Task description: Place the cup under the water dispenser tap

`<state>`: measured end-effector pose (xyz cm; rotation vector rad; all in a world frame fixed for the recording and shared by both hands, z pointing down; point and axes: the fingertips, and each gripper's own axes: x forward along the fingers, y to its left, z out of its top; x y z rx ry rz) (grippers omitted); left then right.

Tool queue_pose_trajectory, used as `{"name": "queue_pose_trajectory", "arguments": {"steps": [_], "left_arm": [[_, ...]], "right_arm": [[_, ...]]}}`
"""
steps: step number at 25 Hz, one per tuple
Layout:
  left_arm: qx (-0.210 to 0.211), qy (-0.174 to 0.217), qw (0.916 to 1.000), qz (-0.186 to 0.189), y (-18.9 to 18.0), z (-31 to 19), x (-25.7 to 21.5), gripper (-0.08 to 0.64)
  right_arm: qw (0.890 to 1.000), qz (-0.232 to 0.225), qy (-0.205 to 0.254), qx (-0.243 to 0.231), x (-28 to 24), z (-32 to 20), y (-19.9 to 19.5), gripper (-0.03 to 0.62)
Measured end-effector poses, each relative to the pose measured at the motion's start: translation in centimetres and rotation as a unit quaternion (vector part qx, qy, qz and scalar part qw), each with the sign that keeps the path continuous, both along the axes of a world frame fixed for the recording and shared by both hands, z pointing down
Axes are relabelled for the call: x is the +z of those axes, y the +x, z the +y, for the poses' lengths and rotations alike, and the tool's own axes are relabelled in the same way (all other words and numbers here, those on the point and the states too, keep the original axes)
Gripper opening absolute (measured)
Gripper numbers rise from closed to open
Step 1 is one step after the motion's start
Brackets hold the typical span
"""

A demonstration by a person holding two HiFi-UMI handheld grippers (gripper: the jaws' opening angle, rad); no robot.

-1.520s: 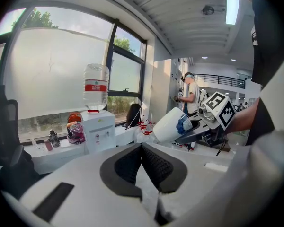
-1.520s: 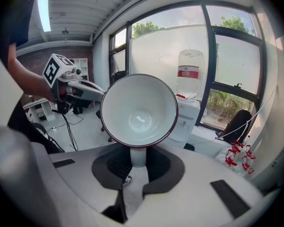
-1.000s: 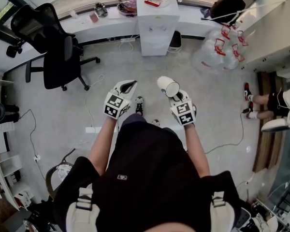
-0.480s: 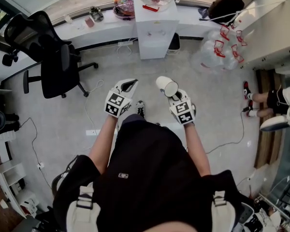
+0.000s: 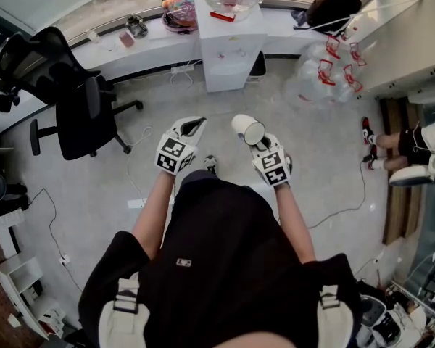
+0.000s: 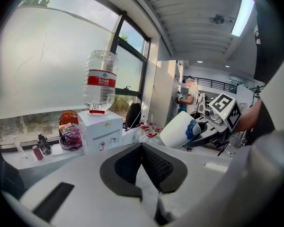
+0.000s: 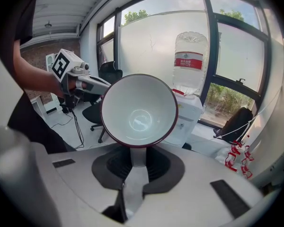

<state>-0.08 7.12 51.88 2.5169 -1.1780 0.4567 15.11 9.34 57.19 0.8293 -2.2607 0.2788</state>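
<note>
Head view: right tongs (image 5: 260,143) clamp a white, red-rimmed ceramic cup (image 5: 248,128) well short of the white bottle-topped water dispenser (image 5: 228,49). Equally far from it, the left tongs (image 5: 191,127) sit together, empty.

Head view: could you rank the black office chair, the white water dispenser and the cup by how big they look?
1. office chair: takes up the most of the picture.
2. water dispenser: clearly narrower than the chair.
3. cup: plainly the smallest, even though it is nearest the camera.
</note>
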Motion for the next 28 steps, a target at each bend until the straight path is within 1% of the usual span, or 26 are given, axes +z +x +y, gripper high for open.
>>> {"name": "queue_pose_trajectory", "arguments": {"steps": [5, 10, 15, 20, 28], "left_arm": [[-0.002, 0.002, 1.0000, 0.004, -2.0, -1.3, 0.5, -0.003], [-0.008, 0.003, 0.9999, 0.011, -4.2, -2.6, 0.7, -0.003], [-0.008, -0.009, 0.9998, 0.018, -5.7, -2.8, 1.7, -0.003], [-0.004, -0.011, 0.9998, 0.015, -6.5, -2.9, 2.1, -0.003], [-0.012, -0.007, 0.9998, 0.011, -7.9, -3.8, 1.9, -0.003]], "right_arm": [[1.000, -0.008, -0.008, 0.007, 0.3, -1.1, -1.6, 0.035], [1.000, 0.003, -0.008, 0.000, 0.8, -1.9, -3.4, 0.035], [1.000, 0.014, -0.013, 0.000, 1.2, -2.3, -4.7, 0.035], [1.000, 0.010, -0.020, 0.011, 2.0, -2.5, -5.1, 0.035], [1.000, 0.012, -0.023, 0.007, 2.4, -3.8, -5.8, 0.035]]}}
